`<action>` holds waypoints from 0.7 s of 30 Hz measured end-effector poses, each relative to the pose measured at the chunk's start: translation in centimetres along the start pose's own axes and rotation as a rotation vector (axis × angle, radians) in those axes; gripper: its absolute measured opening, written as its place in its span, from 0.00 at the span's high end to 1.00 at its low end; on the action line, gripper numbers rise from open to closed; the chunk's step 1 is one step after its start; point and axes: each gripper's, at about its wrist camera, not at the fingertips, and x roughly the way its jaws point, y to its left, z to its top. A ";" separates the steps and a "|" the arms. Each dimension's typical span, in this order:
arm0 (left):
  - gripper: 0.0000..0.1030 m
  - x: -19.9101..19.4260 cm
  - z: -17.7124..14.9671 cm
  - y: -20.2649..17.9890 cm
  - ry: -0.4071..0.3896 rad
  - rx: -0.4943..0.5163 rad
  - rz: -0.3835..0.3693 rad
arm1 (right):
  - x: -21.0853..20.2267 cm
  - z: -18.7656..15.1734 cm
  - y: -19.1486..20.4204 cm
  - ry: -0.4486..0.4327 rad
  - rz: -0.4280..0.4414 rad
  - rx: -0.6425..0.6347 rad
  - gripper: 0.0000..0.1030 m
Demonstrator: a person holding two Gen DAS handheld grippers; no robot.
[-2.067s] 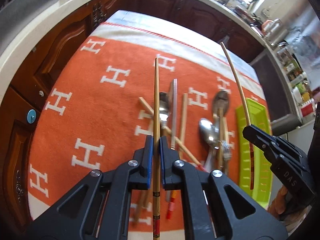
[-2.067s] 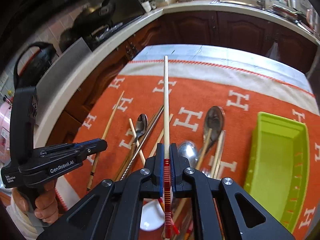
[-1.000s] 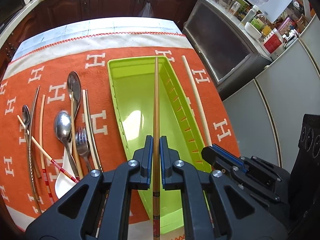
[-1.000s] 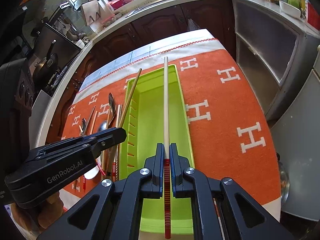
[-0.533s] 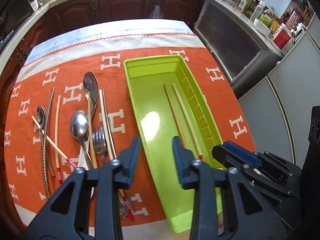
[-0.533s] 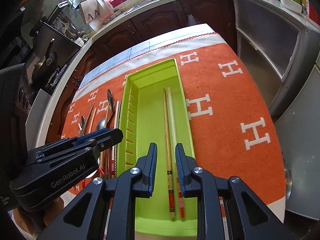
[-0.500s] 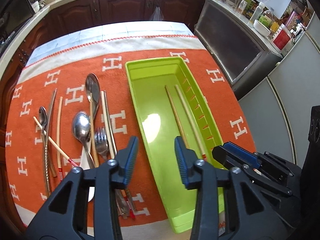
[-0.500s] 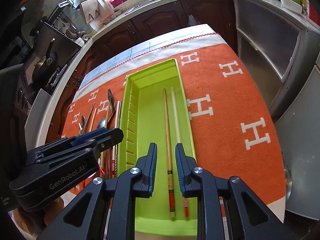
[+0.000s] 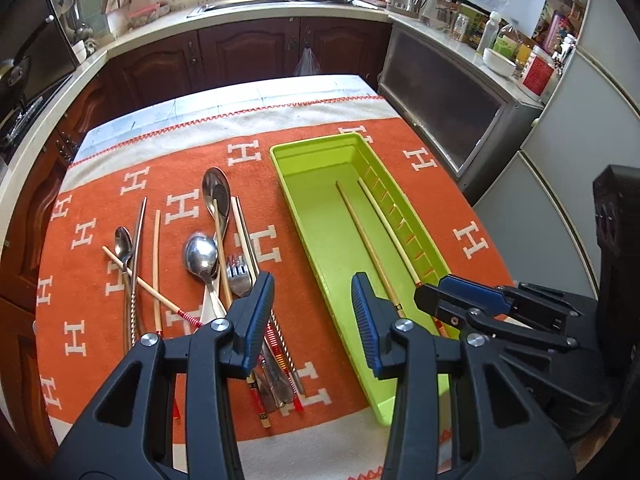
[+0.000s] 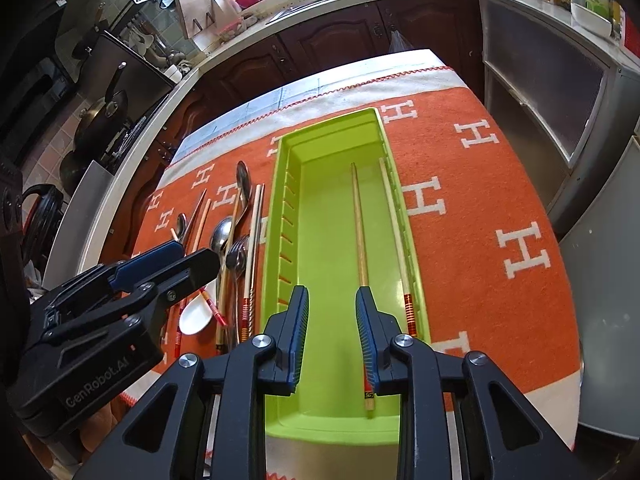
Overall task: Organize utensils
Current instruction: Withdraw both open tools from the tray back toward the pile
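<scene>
Dark wood cabinets (image 9: 248, 52), pale countertop (image 9: 280, 10), possibly a window, daylight

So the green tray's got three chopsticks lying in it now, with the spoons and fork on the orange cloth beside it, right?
Not quite: the green tray holds two chopsticks, a darker one and a paler one, as the right wrist view shows. The spoons and fork do lie on the orange cloth beside it.

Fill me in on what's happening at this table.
A person with a gripper in each hand is sorting utensils. Two chopsticks lie in the green tray. The left gripper is open and empty; the right gripper is empty too, its jaws opening. Spoons, a fork and more chopsticks wait on the orange cloth.
</scene>
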 end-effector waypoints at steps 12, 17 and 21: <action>0.64 -5.0 -2.4 3.8 -0.043 -0.060 0.002 | -1.6 -1.8 4.4 0.000 0.005 -0.096 0.76; 0.64 -6.6 -3.3 6.9 -0.046 -0.100 0.058 | -2.1 -1.4 7.4 -0.005 0.018 -0.153 0.76; 0.55 -7.4 -3.7 10.0 -0.041 -0.162 0.086 | -2.1 -0.4 10.4 -0.009 0.040 -0.210 0.76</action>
